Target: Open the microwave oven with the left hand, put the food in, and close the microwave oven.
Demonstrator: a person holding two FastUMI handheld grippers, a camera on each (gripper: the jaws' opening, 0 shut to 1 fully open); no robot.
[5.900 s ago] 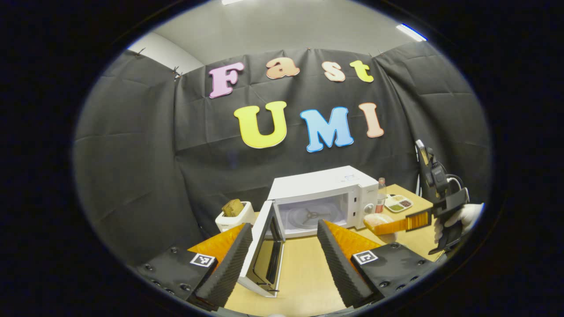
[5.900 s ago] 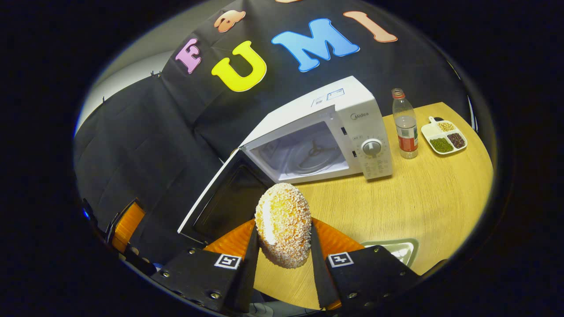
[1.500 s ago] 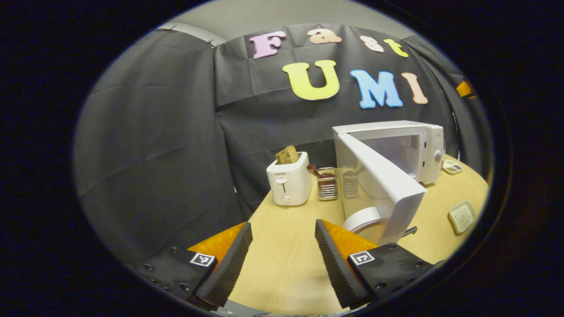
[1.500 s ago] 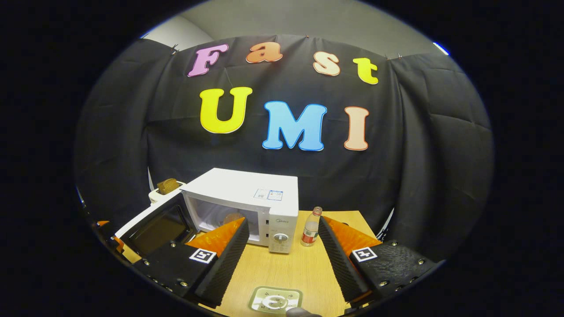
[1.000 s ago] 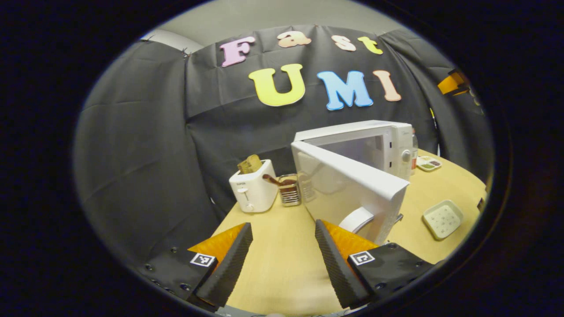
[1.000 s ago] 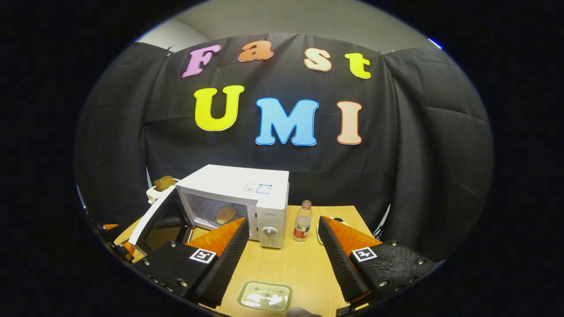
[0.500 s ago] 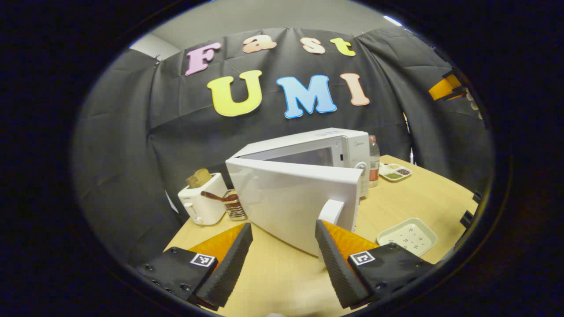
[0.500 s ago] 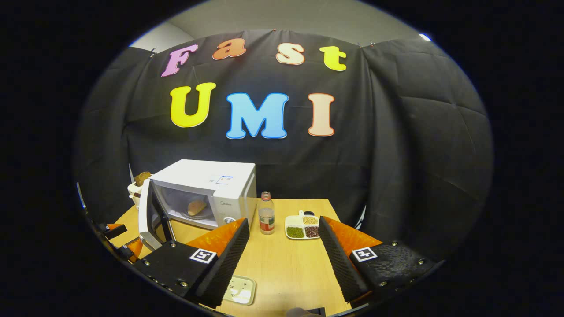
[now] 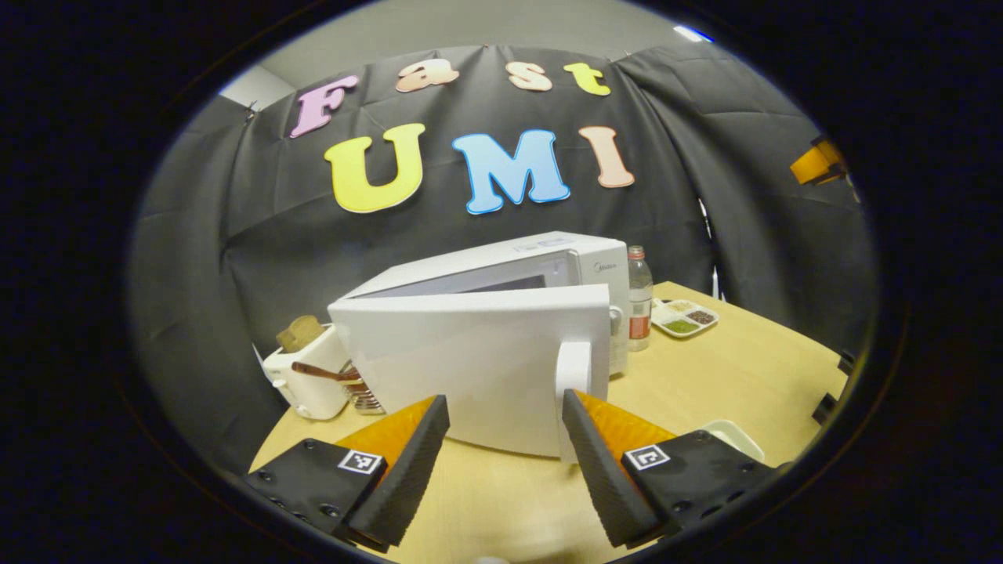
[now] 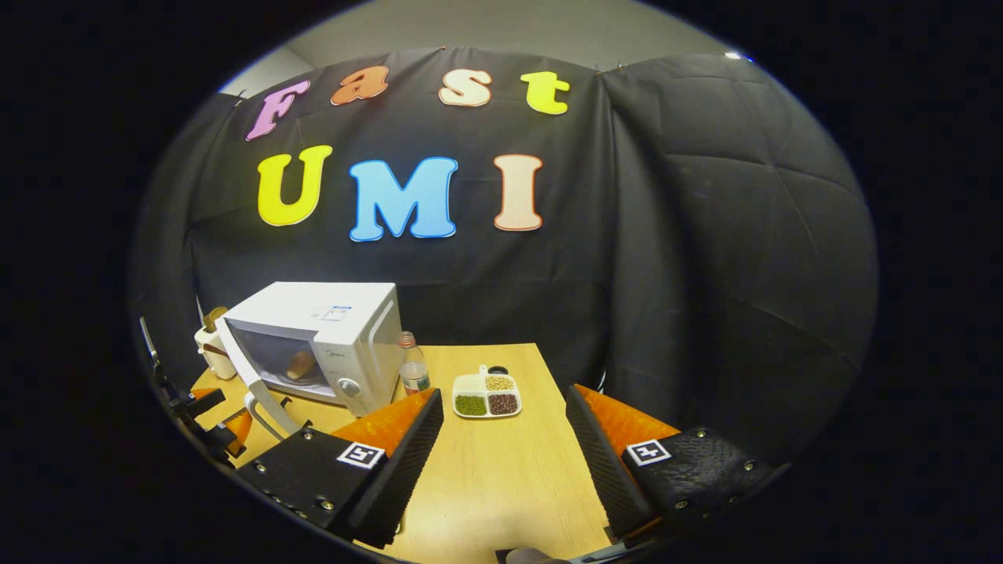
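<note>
While the door [image 9: 470, 368] stands partly ajar, the left gripper [image 9: 501, 462] sits just behind it, fingers spread and holding nothing.

From the left gripper, the door's outer face lies at twelve o'clock, its long axis running nine to three, and its handle [image 9: 572, 384] sits just above the finger at about one o'clock; whether they touch I cannot tell. Closing likely means pushing on toward the microwave oven [image 10: 313, 341], where the food [image 10: 300, 363] rests inside. Far from the door, the right gripper [image 10: 505, 458] hangs spread and empty over the table [image 10: 501, 470].
</note>
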